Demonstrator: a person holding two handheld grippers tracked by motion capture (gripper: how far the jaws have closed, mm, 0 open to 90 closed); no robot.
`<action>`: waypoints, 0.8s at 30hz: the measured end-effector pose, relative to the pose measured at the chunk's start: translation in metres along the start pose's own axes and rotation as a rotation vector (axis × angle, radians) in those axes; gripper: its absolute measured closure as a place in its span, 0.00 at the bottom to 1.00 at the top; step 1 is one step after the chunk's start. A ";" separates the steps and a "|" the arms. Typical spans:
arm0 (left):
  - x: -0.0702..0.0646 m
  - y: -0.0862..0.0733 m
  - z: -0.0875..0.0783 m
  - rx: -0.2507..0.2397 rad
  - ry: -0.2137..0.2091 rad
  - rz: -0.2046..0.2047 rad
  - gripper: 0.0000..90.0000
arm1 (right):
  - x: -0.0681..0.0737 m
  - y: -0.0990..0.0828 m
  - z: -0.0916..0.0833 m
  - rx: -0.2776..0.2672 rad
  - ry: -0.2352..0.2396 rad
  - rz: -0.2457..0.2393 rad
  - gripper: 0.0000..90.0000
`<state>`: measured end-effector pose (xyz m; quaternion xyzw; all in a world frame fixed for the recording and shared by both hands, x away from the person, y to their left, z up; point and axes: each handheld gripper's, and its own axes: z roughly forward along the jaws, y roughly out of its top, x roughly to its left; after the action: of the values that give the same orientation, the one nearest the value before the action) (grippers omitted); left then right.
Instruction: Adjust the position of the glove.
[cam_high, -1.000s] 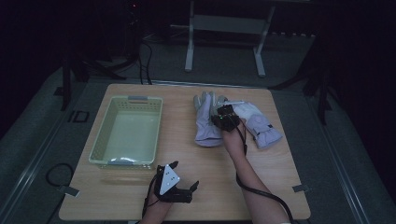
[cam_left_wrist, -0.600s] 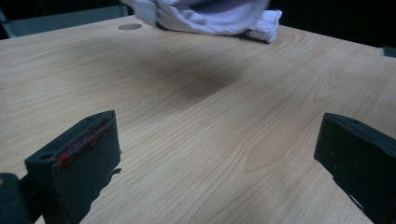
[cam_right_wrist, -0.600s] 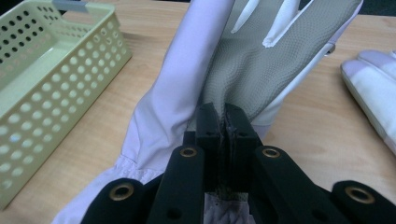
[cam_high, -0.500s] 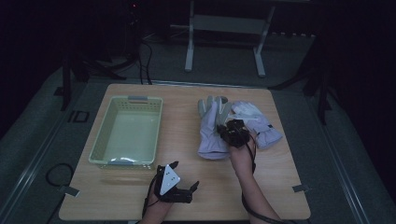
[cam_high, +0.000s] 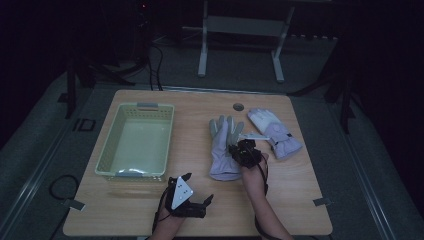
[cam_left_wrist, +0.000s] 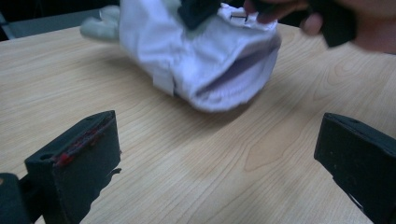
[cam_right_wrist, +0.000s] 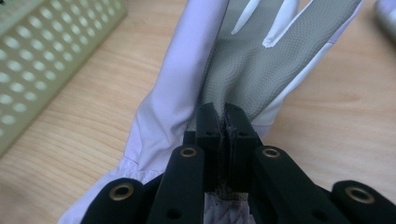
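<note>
Two gloves | right gripper (cam_right_wrist: 224, 116) clamped on near glove (cam_high: 224, 145) | left gripper (cam_high: 192, 200) wide open, empty

Lavender glove (cam_high: 223, 150) with grey textured palm, pale green basket (cam_high: 135, 142)

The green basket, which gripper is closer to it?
Left. The left gripper sits just below the basket, fingers open. The right gripper is farther off, pinching the glove.
</note>
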<state>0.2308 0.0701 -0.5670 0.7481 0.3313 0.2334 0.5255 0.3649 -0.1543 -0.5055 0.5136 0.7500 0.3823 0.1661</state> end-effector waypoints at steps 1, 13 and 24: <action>0.000 0.000 0.000 0.000 0.001 0.002 0.00 | 0.000 -0.002 0.004 0.006 -0.001 0.002 0.95; 0.000 0.000 0.000 -0.002 -0.003 -0.002 0.00 | -0.004 -0.020 0.030 0.074 0.007 -0.025 0.84; 0.000 0.000 0.000 -0.003 0.000 -0.002 0.00 | -0.011 -0.006 0.010 0.048 -0.017 -0.069 0.61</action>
<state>0.2309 0.0705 -0.5671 0.7470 0.3318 0.2335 0.5267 0.3722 -0.1613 -0.5179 0.4943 0.7749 0.3538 0.1733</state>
